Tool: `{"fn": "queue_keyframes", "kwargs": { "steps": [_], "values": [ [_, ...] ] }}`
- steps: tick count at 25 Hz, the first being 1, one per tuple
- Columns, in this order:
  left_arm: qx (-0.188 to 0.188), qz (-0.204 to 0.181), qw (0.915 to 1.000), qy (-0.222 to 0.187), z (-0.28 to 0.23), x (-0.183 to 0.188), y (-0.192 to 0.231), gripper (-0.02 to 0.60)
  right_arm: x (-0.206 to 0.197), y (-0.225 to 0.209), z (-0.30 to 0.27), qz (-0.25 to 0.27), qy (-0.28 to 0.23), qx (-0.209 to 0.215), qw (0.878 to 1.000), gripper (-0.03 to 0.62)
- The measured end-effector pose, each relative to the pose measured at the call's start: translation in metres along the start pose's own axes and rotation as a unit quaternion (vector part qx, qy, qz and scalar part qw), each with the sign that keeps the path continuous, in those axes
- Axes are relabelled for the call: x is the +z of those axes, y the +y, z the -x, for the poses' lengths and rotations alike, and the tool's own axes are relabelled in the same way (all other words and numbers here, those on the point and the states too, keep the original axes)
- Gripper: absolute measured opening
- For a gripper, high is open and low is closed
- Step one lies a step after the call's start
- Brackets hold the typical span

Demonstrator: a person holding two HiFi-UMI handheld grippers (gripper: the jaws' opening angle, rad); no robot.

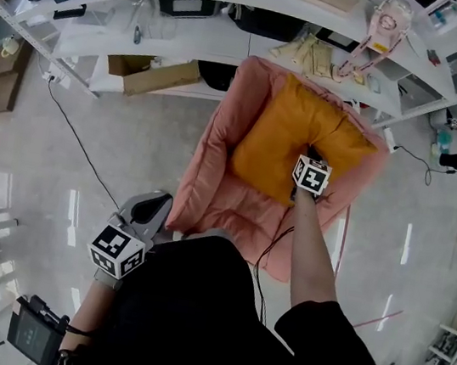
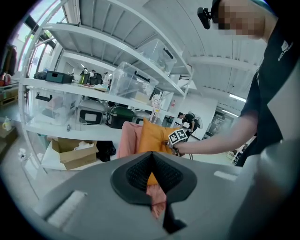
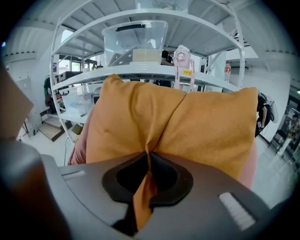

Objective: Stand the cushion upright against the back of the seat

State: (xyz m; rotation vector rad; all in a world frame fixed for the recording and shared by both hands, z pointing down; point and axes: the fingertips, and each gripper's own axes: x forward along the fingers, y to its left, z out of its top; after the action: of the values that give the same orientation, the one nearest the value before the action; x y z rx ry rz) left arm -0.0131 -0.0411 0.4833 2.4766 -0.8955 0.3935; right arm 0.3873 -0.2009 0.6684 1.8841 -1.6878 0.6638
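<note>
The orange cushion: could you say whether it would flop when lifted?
Probably floppy: the cushion puckers where the right tongs pinch it. Likely light, as that small pinch holds it upright. It may slump against the seat.

Head view steeply overhead, gripper views low, right nearest, sharing cushion (image 1: 292, 136)

One cushion (image 1: 291, 140), one seat (image 1: 211, 185), one cardboard box (image 1: 155, 76).

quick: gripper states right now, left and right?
left gripper: closed, holding nothing.
right gripper: closed on a pinched fold of the orange cushion.
</note>
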Motion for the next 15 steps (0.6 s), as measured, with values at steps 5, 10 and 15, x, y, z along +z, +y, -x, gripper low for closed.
{"fn": "queue_keyframes", "kwargs": {
  "steps": [5,10,15],
  "values": [
    [0.007,0.004,1.0000,-0.003,-0.001,0.000,0.000,0.018,0.003,-0.005,-0.014,-0.015,0.010,0.006,1.000,0.035],
    [0.003,0.005,1.0000,-0.004,-0.002,-0.002,-0.006,0.018,0.003,-0.006,-0.017,-0.010,0.015,0.004,1.000,0.046],
    [-0.006,0.004,1.0000,-0.006,-0.006,-0.005,-0.016,0.018,0.005,-0.006,-0.004,-0.030,0.004,0.018,0.999,0.082]
  ]
}}
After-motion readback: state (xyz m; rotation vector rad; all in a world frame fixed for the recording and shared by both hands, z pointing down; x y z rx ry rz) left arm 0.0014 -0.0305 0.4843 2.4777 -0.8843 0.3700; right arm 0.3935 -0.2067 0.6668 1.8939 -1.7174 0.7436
